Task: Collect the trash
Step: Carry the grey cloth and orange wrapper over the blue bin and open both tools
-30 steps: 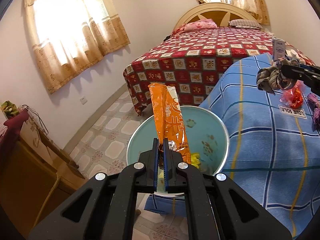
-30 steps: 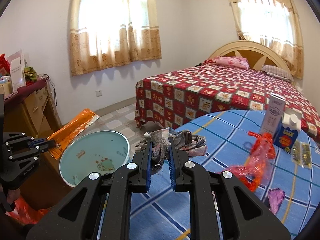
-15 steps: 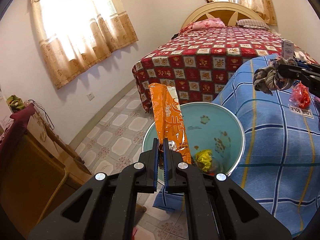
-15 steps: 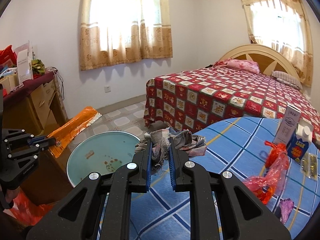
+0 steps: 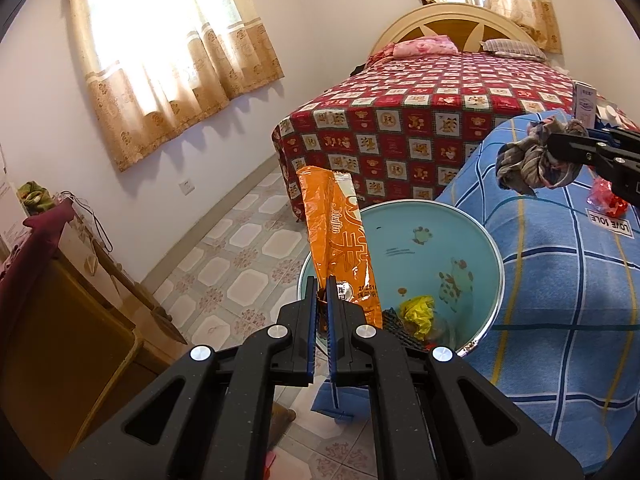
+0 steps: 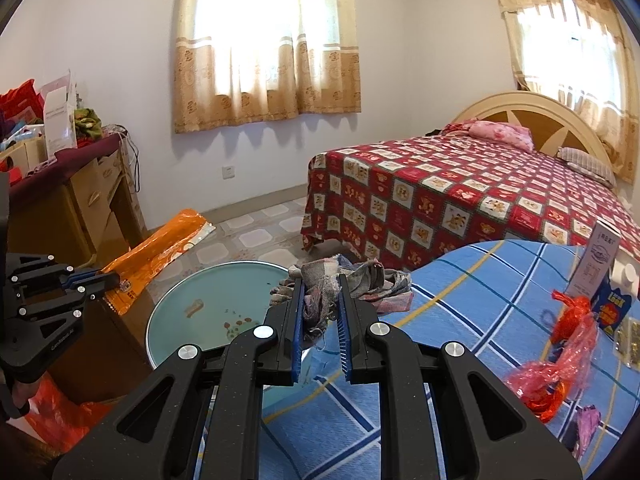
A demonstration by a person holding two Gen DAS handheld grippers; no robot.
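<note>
My left gripper (image 5: 322,284) is shut on a long orange snack wrapper (image 5: 340,244) that stands up over the near rim of a light blue trash bin (image 5: 490,240); the wrapper also shows in the right wrist view (image 6: 160,248). The bin holds yellow and dark scraps (image 5: 416,314). My right gripper (image 6: 320,292) is shut on a crumpled grey plaid rag (image 6: 360,280), held above the edge of the blue checked table, beside the bin (image 6: 160,320). The rag also shows in the left wrist view (image 5: 528,160).
On the blue checked tablecloth (image 6: 460,320) lie a red plastic bag (image 6: 560,352), a purple scrap (image 6: 588,416), a white carton (image 6: 600,264) and a blue carton (image 6: 616,308). A red quilted bed (image 6: 460,192) stands behind. A wooden cabinet (image 6: 80,208) is at left.
Both grippers have risen and pulled back a little, so more of the bin's inside shows. The wrapper and the rag stay gripped.
</note>
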